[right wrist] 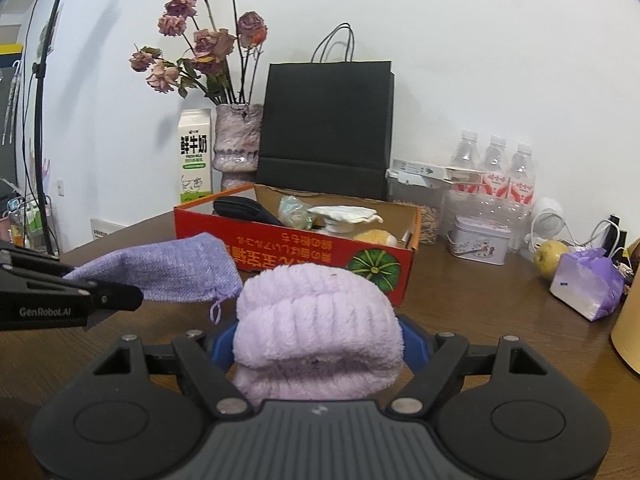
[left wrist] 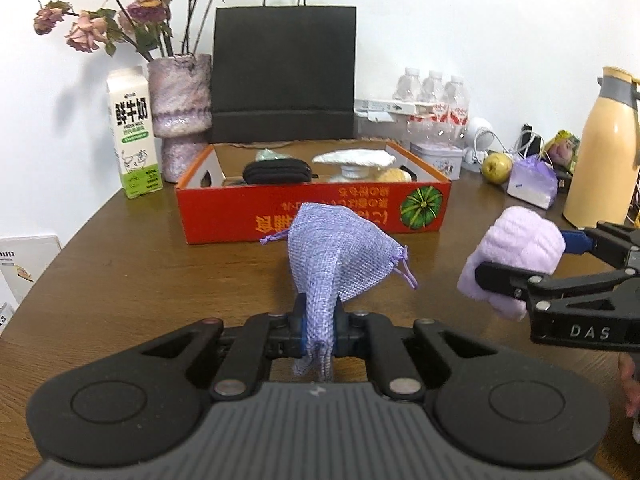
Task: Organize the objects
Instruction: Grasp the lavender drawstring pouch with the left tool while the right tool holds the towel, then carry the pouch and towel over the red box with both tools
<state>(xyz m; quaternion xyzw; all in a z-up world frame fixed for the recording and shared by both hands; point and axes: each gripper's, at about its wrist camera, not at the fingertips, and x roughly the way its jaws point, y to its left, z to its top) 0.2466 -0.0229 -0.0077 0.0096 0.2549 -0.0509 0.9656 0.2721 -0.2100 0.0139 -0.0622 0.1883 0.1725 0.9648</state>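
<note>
- Pinching the lavender burlap pouch by one end, our left gripper holds it above the wooden table.
- Our right gripper clamps the fluffy lilac towel roll, near the red box.

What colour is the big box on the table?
The box is red-orange with a green pumpkin picture; clearest in the left wrist view.

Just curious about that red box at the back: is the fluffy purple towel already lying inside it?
No. The fluffy purple towel is clamped in the right gripper, held in front of the red box, not inside it.
</note>
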